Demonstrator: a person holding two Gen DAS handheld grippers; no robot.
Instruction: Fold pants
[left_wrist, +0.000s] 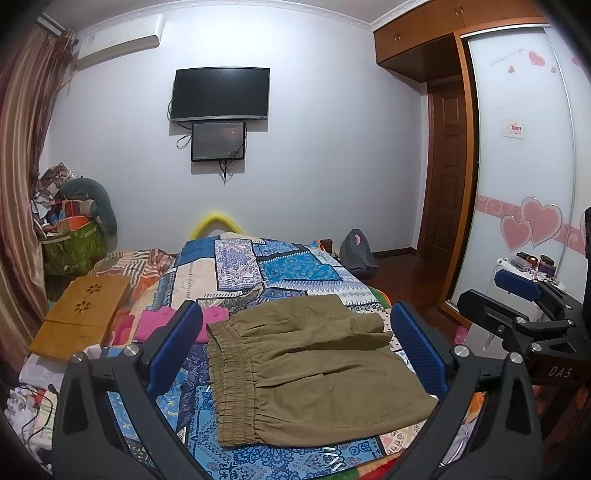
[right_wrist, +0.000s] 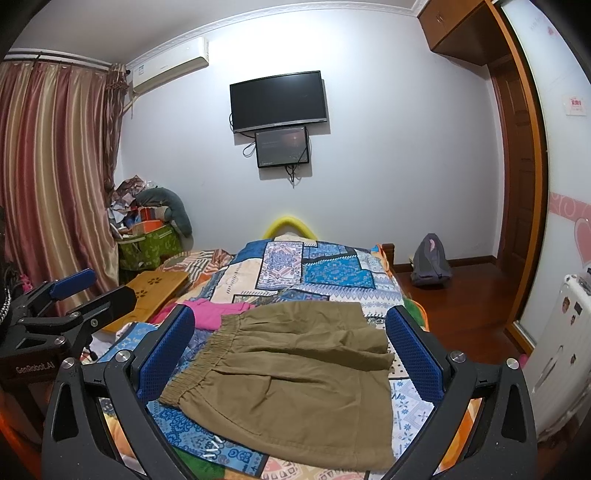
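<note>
Hovering with jaws apart, the left gripper (left_wrist: 295, 350) and right gripper (right_wrist: 291, 354) should pinch the olive-brown elastic-waist cotton pants (left_wrist: 314, 369) at opposite corners, lifting evenly for 1 flat fold.

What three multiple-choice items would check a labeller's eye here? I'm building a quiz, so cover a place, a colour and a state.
1. Where do the pants lie?
A. on the patterned bedspread
B. on the floor
C. on the wooden lap desk

2. What colour is the garment beside the waistband?
A. white
B. pink
C. black

3. How do the left gripper and right gripper stand?
A. both shut on the pants
B. one shut, one open
C. both open, holding nothing

Answers:
1 A, the khaki cloth rests flat on the blue patchwork.
2 B, bright pink fabric shows past the elastic band.
3 C, the blue pads sit wide apart with the pants lying free below them.
</note>
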